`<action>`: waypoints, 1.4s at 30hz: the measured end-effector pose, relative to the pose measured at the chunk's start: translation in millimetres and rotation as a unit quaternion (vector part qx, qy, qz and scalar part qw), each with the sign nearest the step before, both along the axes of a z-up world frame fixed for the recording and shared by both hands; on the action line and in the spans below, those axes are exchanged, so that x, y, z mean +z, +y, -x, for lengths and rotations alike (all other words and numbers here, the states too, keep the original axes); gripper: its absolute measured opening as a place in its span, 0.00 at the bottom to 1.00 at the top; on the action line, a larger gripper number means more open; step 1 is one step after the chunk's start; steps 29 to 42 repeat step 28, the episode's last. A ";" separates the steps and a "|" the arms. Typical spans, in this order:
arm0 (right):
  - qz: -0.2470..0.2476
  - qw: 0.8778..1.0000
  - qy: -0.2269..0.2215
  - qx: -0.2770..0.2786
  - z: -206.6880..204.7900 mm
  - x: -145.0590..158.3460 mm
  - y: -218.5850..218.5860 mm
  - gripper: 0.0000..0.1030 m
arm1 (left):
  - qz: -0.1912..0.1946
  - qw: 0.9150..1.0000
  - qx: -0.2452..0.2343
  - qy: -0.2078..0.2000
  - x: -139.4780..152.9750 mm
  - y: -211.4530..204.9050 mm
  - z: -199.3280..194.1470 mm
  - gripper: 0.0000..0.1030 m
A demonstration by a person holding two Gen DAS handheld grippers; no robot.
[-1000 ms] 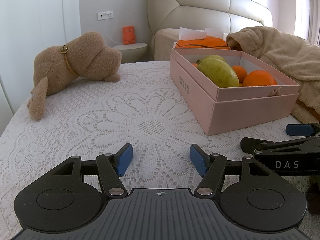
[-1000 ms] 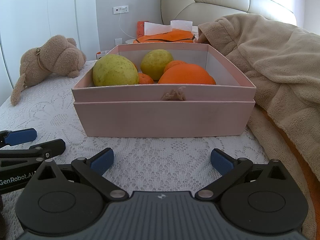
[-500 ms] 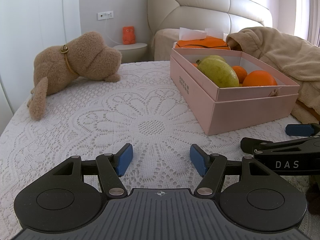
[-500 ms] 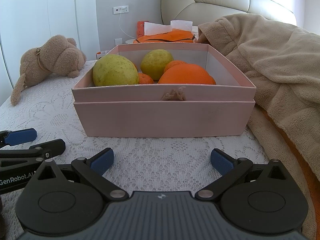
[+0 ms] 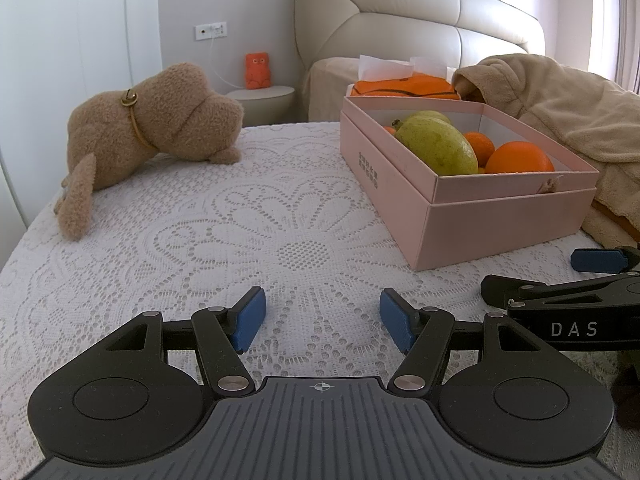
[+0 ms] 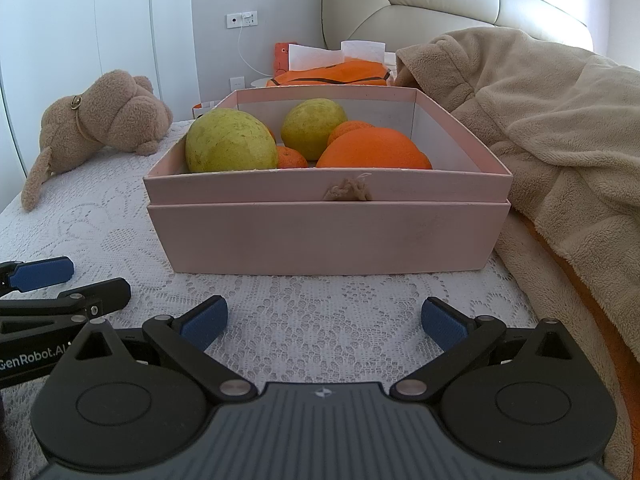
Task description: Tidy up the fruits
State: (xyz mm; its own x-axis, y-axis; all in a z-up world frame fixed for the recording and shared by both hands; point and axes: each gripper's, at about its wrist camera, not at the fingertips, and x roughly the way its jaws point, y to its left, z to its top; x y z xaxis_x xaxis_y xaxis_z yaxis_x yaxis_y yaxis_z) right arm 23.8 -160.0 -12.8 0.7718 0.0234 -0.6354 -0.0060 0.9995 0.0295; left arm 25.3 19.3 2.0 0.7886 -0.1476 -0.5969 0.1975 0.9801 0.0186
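Item: fruits, held in pink box (image 6: 328, 236), set directly ahead of right gripper (image 6: 324, 322), ahead-right of left gripper (image 5: 322, 320). Both grippers are seen spread wide, nothing between the pads.
Large green fruit (image 6: 230, 146): judged heavy, firm, smooth; best taken across its middle.
Big orange (image 6: 374, 150): round, liable to roll.
Small mandarin (image 6: 292, 158): judged soft, wedged low.

A pink cardboard box (image 6: 328, 236) sits open on the lace bedspread (image 5: 200, 240), nested in its own lid. Inside, a large yellow-green fruit (image 6: 230, 146) lies at the near left corner, a smaller green one (image 6: 312, 128) behind it. A big orange (image 6: 374, 150) fills the near right, with a small tangerine (image 6: 291, 159) between the orange and the large green fruit, and another orange (image 6: 350, 128) partly hidden behind.
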 end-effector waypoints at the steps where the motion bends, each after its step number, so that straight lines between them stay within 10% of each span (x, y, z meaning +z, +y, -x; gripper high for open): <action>1: 0.000 1.000 0.000 0.000 0.1 0.0 0.0 1.00 | 0.000 1.000 0.000 0.000 0.0 0.0 0.0 0.67; 42: 0.000 1.000 0.000 0.000 -0.1 -0.2 0.9 1.00 | 0.001 1.000 -0.001 0.000 0.5 -1.3 -0.1 0.67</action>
